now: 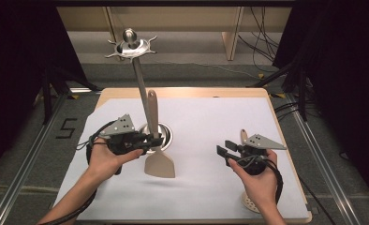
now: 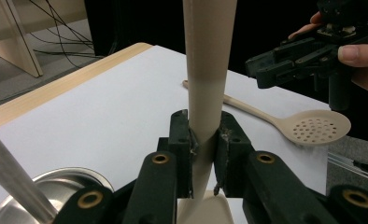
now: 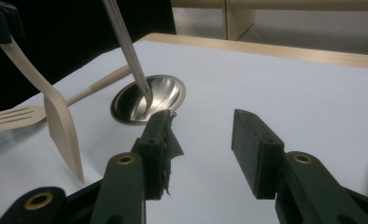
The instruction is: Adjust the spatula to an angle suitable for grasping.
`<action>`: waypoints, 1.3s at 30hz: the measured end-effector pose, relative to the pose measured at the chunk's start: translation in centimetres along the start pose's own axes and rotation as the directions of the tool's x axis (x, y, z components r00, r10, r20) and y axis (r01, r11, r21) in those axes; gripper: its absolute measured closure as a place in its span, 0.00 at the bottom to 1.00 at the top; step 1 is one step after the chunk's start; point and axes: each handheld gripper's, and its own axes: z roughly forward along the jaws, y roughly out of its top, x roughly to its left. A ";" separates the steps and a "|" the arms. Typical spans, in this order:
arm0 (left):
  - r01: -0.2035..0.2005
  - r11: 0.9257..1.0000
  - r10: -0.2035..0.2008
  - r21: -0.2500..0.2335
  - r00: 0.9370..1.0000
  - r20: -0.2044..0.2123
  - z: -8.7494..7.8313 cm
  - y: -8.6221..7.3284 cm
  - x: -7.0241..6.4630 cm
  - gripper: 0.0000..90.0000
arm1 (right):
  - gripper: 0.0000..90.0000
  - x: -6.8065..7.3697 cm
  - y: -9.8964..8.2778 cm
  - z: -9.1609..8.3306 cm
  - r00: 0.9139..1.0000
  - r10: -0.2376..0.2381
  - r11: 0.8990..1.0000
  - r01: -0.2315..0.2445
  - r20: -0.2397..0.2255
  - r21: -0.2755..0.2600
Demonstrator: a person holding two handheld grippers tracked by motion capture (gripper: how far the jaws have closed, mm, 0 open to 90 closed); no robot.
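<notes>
A polished steel utensil stand (image 1: pixel 132 47), with its round glossy metal base (image 3: pixel 148 99), is reflecting light. A matt beige plastic-looking spatula (image 1: pixel 159 161) and a matt beige perforated spoon (image 2: pixel 313 127) are showing smooth surfaces. White matt paper-like sheeting (image 1: pixel 206 136) is covering a pale wooden table (image 1: pixel 182 91). The black matt plastic left gripper (image 2: pixel 204 140) is looking slightly scuffed.
</notes>
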 end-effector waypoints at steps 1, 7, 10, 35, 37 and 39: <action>-0.001 1.000 0.001 -0.004 1.000 -0.001 -0.1 0.1 0.0 0.87 | 0.64 0.0 0.0 0.0 1.000 -0.003 1.000 0.003 0.006 0.003; -0.015 1.000 0.015 0.000 1.000 -0.004 -0.4 0.4 0.4 0.87 | 0.63 0.1 -0.1 0.0 1.000 0.025 1.000 -0.025 0.001 0.007; -0.012 1.000 0.012 0.002 1.000 -0.006 -0.5 0.6 0.5 0.87 | 0.63 0.0 -0.1 0.0 1.000 0.014 1.000 -0.014 0.008 -0.002; -0.007 1.000 0.008 0.011 0.999 -0.049 -2.5 2.5 1.8 0.87 | 0.61 -0.4 -0.3 -0.1 1.000 0.014 1.000 -0.015 0.018 0.007; -0.004 1.000 0.004 0.012 0.998 -0.055 -2.6 2.6 1.9 0.87 | 0.61 -0.4 -0.3 -0.1 1.000 0.023 1.000 -0.023 0.012 0.008; -0.002 1.000 0.003 0.013 0.998 -0.060 -2.7 2.7 1.9 0.87 | 0.61 -0.5 -0.3 -0.2 1.000 0.023 1.000 -0.023 0.014 0.009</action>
